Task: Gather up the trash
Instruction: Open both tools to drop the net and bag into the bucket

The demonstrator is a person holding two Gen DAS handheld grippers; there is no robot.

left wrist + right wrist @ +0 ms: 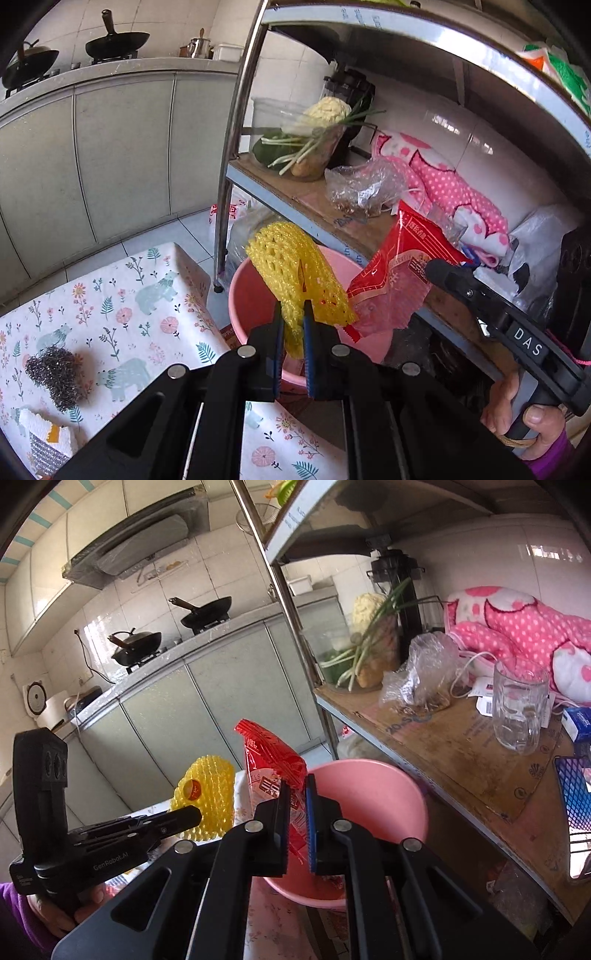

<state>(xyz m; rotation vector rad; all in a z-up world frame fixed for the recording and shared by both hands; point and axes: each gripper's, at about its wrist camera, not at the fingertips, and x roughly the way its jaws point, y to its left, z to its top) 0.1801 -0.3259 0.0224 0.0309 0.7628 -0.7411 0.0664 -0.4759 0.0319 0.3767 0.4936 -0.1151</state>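
Note:
My left gripper (293, 314) is shut on a yellow foam fruit net (295, 269) and holds it above the pink bucket (247, 291). My right gripper (296, 790) is shut on a red snack wrapper (271, 760) held over the same pink bucket (369, 786). The right gripper with the red wrapper (395, 266) also shows in the left wrist view at the right. The left gripper with the yellow net (208, 794) shows in the right wrist view at the left.
A steel wool scrubber (55, 376) and a white foam piece (44, 435) lie on the floral tablecloth (140, 302). A metal shelf (461, 746) to the right holds a glass mug (519, 709), a plastic bag (421, 672), vegetables (365, 642) and pink cloth (524, 627).

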